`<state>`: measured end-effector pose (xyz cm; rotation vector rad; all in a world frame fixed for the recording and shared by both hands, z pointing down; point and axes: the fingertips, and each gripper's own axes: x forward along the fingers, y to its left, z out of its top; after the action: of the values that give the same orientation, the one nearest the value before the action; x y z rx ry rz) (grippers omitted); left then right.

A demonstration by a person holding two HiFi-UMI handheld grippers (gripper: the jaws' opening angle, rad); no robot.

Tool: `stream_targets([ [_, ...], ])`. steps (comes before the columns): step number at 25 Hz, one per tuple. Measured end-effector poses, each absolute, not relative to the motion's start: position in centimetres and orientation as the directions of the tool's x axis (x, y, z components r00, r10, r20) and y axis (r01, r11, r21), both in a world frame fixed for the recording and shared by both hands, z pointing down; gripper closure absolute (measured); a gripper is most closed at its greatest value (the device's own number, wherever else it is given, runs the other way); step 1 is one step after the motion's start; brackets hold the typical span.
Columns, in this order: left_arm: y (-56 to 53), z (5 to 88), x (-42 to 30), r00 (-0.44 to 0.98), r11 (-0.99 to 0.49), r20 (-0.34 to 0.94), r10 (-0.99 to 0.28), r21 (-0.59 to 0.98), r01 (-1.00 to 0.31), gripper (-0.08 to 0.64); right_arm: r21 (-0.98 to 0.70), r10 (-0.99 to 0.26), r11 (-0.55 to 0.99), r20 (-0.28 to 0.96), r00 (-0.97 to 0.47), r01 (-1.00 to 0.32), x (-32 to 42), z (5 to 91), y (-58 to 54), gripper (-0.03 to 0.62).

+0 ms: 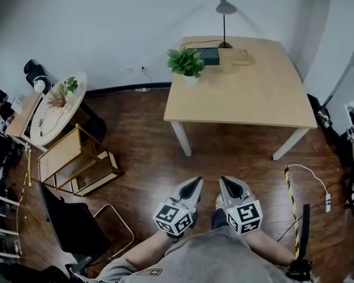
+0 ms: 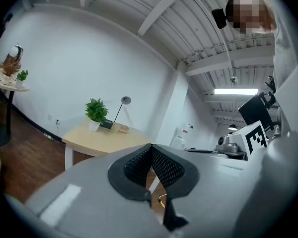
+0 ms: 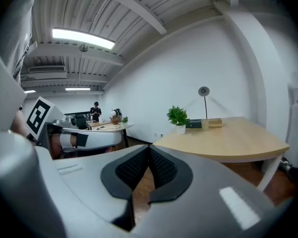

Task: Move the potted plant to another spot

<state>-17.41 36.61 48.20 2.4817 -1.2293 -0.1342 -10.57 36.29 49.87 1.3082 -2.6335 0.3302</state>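
Observation:
A small green potted plant in a white pot stands near the far left corner of a light wooden table. The same plant shows in the left gripper view and in the right gripper view. My left gripper and right gripper are held side by side close to the person's body, well short of the table's near edge. Both are shut with nothing between their jaws.
A black desk lamp, a dark box and a wooden block sit behind the plant. A round side table, a wooden shelf frame and a black chair stand at left. Cables and a power strip lie on the floor at right.

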Motion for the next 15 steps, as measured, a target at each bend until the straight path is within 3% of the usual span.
stream_targets([
  [15, 16.8, 47.3, -17.1, 0.505, -0.445, 0.124, -0.854, 0.328, -0.833, 0.56, -0.164, -0.704, 0.645, 0.253, -0.664, -0.746, -9.3, 49.5, 16.1, 0.588],
])
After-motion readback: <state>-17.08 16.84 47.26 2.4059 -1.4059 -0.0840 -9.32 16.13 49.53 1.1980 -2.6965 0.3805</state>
